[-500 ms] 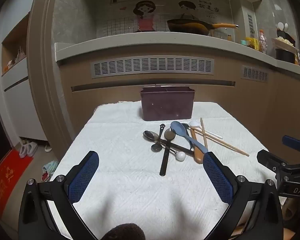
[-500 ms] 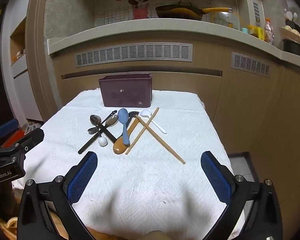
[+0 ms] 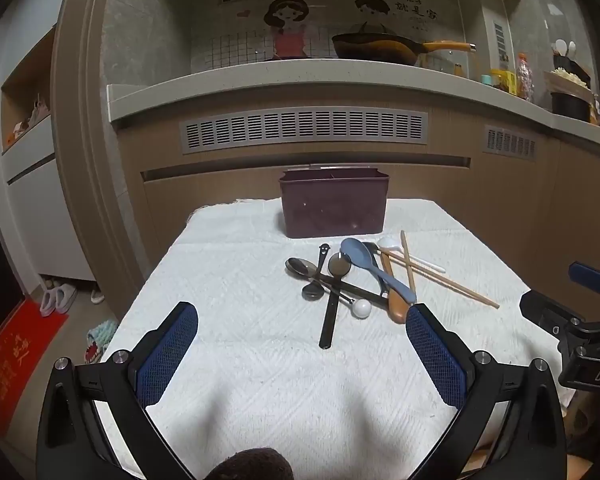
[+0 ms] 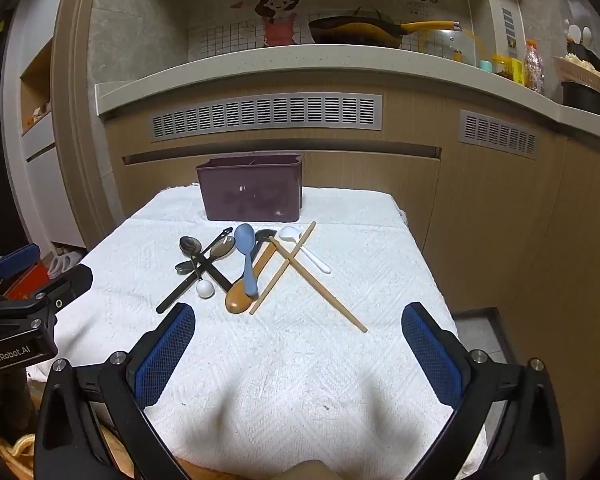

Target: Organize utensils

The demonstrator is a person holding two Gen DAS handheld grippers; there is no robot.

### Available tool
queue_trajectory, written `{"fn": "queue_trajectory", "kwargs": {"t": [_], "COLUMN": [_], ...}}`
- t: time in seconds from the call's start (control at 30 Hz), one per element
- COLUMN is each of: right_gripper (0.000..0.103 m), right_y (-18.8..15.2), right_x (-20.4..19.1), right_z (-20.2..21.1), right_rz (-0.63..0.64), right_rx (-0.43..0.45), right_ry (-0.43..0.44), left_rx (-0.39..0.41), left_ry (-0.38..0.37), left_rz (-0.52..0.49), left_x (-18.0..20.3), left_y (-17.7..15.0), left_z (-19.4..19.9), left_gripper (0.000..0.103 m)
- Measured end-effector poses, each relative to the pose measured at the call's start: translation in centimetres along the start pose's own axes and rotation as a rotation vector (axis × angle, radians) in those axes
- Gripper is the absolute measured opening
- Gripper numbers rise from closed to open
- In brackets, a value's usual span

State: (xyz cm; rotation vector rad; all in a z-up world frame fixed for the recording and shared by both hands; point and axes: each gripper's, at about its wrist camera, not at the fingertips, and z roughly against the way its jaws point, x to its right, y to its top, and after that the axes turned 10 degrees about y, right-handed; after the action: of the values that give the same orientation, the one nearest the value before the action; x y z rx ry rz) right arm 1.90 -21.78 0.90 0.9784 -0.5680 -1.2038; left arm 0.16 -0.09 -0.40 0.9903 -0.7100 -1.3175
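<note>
Start step: left gripper and right gripper wide open, empty. Next: reach utensil pile, drop into purple holder.

You've got a dark purple bin standing upright at twelve o'clock; just in front of it, spoons and two crossed wooden chopsticks lie tangled flat on the bench.
</note>
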Motion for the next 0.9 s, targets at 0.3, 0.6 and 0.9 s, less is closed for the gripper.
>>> {"fn": "queue_trajectory", "kwargs": {"t": [0.3, 0.6, 0.9], "right_gripper": [0.102, 0.102, 0.102], "right_y": [0.11, 0.24, 0.23], "right_x": [-0.09, 0.10, 0.03], "right_z": [0.20, 0.15, 0.16], "right_rz": [0.003, -0.005, -0.002], "right_rx": [0.002, 0.003, 0.007], "right_ry": [0.001, -0.001, -0.001], "left_rx": [-0.005, -0.008, -0.011], "left_ry": [-0.001, -0.001, -0.001], "left_rz": [-0.001, -0.005, -0.006], "left_x": [-0.16, 0.07, 0.10], "left_y": [-0.06, 0.09, 0.08], "left_z": [0.16, -0.09, -0.22], "left_gripper": [0.103, 0.103, 0.103]}}
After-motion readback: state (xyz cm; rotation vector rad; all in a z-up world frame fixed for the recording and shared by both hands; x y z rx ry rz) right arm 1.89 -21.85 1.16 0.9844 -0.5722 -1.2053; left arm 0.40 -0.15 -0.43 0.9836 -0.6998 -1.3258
